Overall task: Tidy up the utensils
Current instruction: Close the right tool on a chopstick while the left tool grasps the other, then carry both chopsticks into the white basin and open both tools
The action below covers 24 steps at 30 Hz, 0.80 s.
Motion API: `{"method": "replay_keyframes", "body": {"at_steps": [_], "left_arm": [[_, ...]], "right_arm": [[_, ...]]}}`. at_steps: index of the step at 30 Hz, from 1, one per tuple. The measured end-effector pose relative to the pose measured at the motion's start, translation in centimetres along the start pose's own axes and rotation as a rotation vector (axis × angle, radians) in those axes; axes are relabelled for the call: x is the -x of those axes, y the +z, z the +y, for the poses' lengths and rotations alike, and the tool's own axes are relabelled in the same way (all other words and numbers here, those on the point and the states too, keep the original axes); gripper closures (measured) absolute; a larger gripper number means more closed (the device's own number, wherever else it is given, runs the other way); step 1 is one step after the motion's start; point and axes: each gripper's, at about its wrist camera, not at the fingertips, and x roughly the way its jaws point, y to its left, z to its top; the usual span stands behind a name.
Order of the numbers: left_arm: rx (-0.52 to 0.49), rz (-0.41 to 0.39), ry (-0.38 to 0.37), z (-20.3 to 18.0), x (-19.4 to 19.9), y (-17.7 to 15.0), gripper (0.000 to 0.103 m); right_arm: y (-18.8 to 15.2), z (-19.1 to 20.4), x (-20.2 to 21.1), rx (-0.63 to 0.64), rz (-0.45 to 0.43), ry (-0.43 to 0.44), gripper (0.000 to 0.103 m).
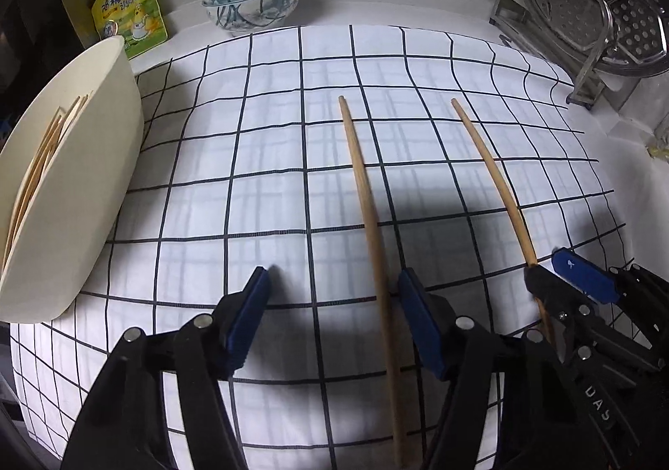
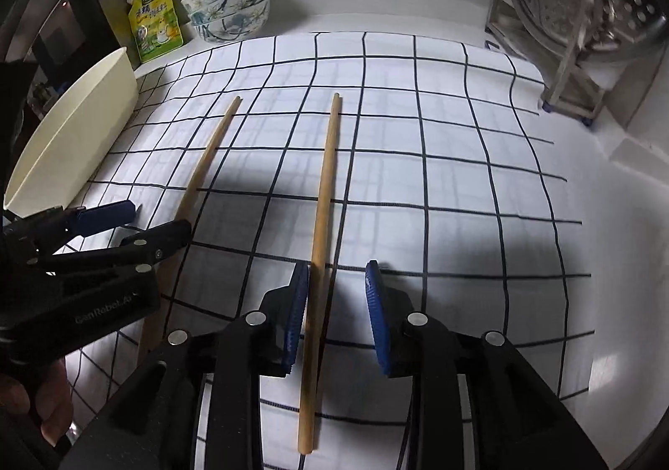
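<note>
Evidently both tongs, left and right, stand spread over chopsticks whose near ends are cut off.

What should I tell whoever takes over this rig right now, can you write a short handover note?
Left gripper: open, one chopstick between its jaws, not clamped.
Right gripper: open, the other chopstick between its jaws, against the left pad only.
Both chopsticks lie side by side, apart, on the checked cloth.
Done: several chopsticks already sit in the cream holder at the cloth's left edge.
Left: probably grip these two and put them in the holder.
</note>
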Motion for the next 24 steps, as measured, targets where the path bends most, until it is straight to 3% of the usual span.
{"method": "replay_keyframes", "body": {"at_steps": [1,3,4,6,16,24], "left_arm": [[0.002,-0.003,-0.001,0.0,0.0,0.1,0.046],[-0.002,-0.011,-0.004,-0.3,0.1,0.2,0.061],[-0.004,-0.014,-0.004,-0.4,0.2,0.3,0.068],[0.006,-0.013,-0.012,-0.4,0.2,0.4,0.094],[0.05,0.028,-0.093,1.4,1.7,0.9,0.096],[0.05,-0.07,-0.089,4.8,7.3,2.8,0.096]], "right_arm": [[0.1,0.1,-0.1,0.003,-0.002,-0.001,0.076],[0.2,0.5,-0.3,0.026,-0.003,-0.017,0.077],[0.3,0.7,-0.4,0.043,-0.002,-0.028,0.084],[0.5,0.9,-0.5,0.053,0.004,-0.025,0.097],[0.8,-0.5,1.3,-0.081,0.001,0.075,0.097],[3.4,1.8,5.2,-0.105,-0.072,0.117,0.097]]}}
